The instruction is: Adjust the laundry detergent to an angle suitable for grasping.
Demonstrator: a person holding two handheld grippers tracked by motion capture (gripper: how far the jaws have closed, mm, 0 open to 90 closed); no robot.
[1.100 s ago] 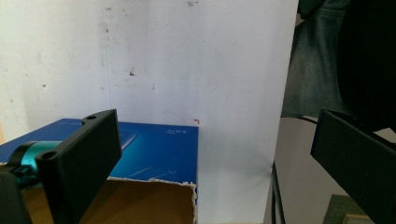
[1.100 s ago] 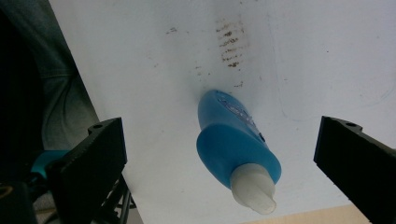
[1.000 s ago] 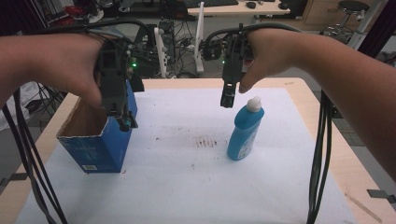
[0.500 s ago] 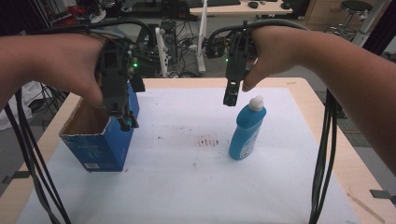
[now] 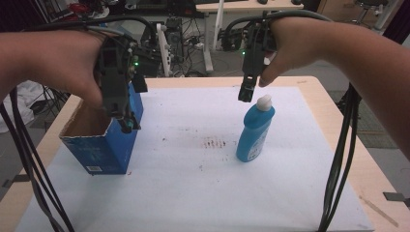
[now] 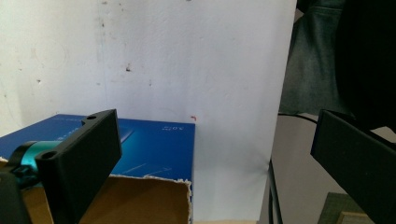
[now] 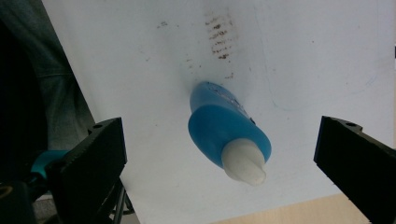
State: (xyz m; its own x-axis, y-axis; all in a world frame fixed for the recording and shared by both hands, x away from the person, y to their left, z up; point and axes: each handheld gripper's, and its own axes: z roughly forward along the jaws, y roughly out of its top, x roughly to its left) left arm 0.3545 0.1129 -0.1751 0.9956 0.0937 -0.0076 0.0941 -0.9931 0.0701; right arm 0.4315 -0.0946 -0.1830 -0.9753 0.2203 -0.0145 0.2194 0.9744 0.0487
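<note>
A: Report the position and jaw condition of the left gripper (image 5: 126, 123).

B: In the high view it hangs over the right wall of the blue carton (image 5: 104, 145), at the carton's far right corner. In the left gripper view the jaws are spread wide, released, with nothing between them. One jaw sits above the carton's open top; the other is off to the side, past the edge of the white sheet (image 6: 196, 70).

A: Location of the carton?

B: It stands near the left edge of the tabletop (image 5: 333, 121), on the white sheet that covers most of it. Its top is open with a torn cardboard rim, and the brown interior is visible. It stands upright.

A: Report the right gripper (image 5: 245, 94).

B: It is held above the sheet toward the far edge of the tabletop, just above and slightly left of the cap of the blue bottle (image 5: 255, 130). In the right gripper view the jaws are fully parted, one on each side of the bottle with clear space between each jaw and the bottle. No contact.

A: State of the bottle?

B: Upright on the sheet, right of centre, well apart from the carton. It has a blue body, a label on its lower front and a white angled nozzle cap (image 7: 243, 164). A patch of dark smudges (image 5: 214, 143) marks the sheet just left of its base, between bottle and carton.
</note>
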